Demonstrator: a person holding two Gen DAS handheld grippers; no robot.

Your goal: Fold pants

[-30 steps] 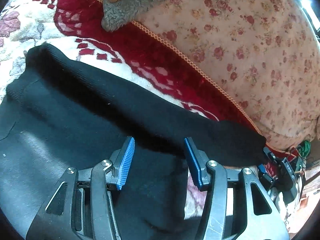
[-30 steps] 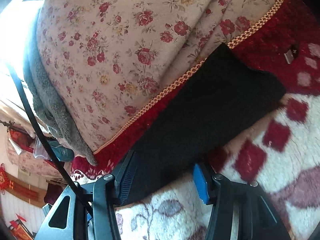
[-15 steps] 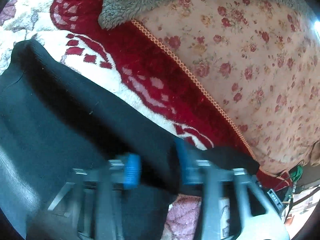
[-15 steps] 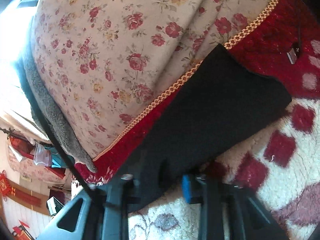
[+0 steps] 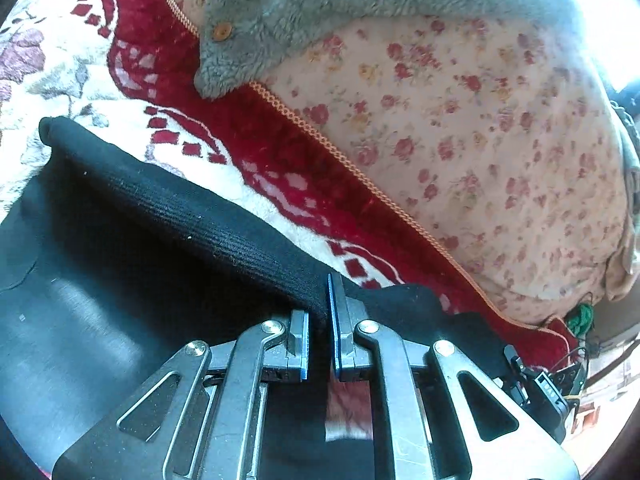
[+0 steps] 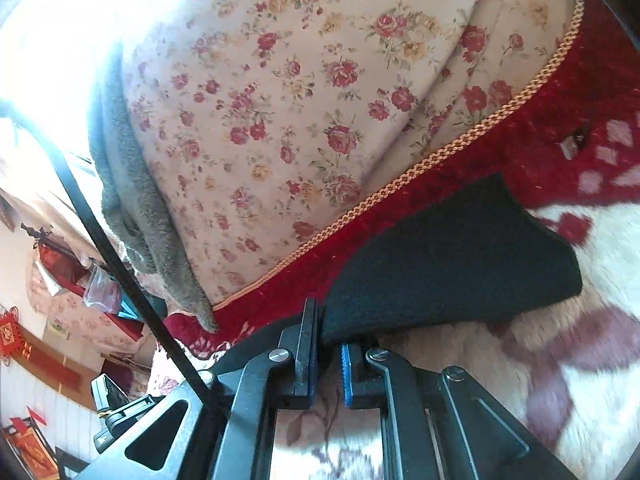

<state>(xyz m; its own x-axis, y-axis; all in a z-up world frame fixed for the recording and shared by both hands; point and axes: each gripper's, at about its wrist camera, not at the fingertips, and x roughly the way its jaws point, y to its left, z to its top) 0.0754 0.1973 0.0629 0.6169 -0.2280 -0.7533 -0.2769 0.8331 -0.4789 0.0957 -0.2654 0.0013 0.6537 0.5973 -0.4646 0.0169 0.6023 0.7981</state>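
Since a second ago both pairs of fingers, then spread wide, have closed onto the black pants and the cloth has come up off the blanket.

Left wrist view: the left gripper has its blue fingers drawn narrow, pinching the ribbed waistband of the pants. The rest of the cloth spreads down and to the left over the red-and-white blanket. Behind lies a flowered quilt with a grey fleece garment draped over it.

Right wrist view: the right gripper is likewise clamped narrow on a corner of the pants, which hang raised above the blanket. The flowered quilt fills the background. No containers are in view.
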